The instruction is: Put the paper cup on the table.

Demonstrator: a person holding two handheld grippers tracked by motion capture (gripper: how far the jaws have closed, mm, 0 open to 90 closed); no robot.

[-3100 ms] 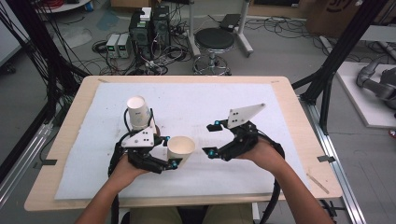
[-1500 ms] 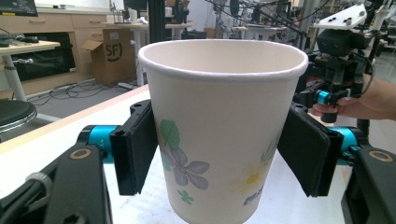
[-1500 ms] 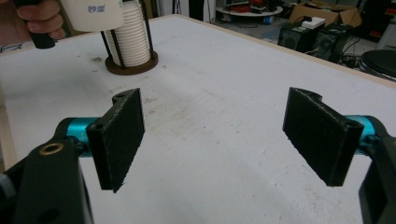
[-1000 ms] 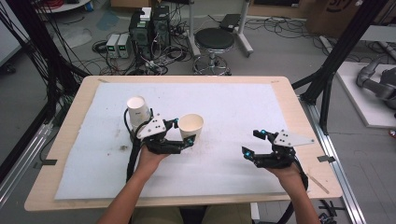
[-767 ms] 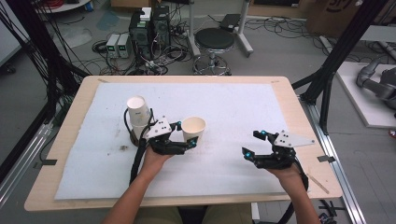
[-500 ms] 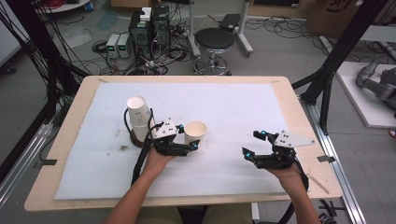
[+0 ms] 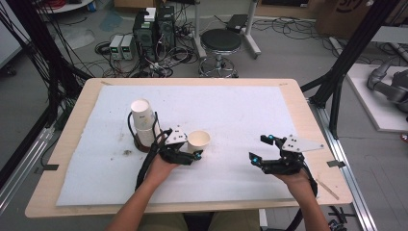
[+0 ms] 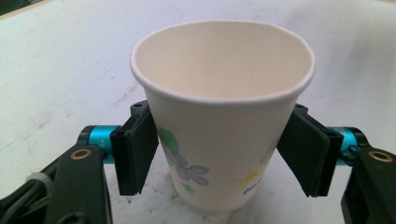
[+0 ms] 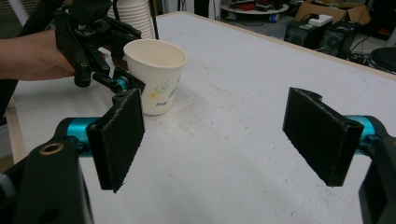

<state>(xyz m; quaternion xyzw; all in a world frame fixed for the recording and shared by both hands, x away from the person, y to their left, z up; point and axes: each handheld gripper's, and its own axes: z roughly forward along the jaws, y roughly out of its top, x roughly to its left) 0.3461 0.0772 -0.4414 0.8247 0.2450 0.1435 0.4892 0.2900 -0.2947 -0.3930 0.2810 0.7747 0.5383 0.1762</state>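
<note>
A white paper cup with a flower print stands upright on the white mat, right of a stack of paper cups. My left gripper is shut on the single cup, its black pads pressing both sides of the wall below the rim. The cup's base rests on the mat. My right gripper sits near the table's front right, open with nothing between its pads. In the right gripper view the cup and the left gripper are off to the upper left.
The white mat covers most of the wooden table. A dark cable loops around the cup stack. Beyond the far edge are a stool, electronics boxes and floor cables.
My left gripper has brought the cup down and slightly toward the person, onto the mat. My right gripper, earlier near the middle, has stayed at the front right over the last second.
</note>
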